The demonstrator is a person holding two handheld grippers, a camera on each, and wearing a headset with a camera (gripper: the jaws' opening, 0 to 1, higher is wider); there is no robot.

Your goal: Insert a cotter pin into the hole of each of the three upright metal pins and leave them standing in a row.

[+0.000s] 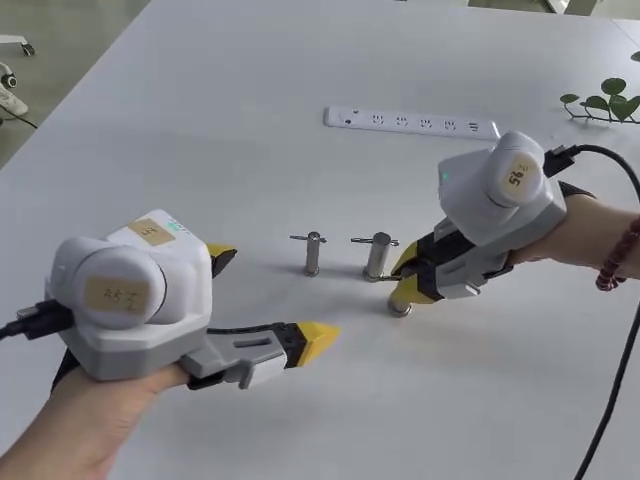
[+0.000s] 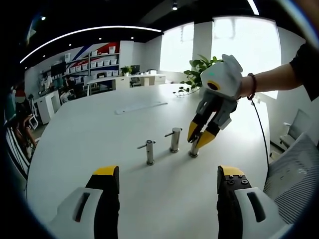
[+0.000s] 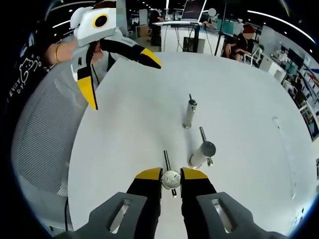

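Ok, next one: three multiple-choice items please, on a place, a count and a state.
1. How many upright silver metal pins stand? A. two B. three C. five
2. Where is the long white power strip? A. beyond the pins B. between the tools C. under a tool
3. The left tool is: A. open, empty B. shut on a pin C. shut on a cable
Answers: 1 B, two free, one in the right tool; 2 A, it lies past the row; 3 A, jaws wide apart.
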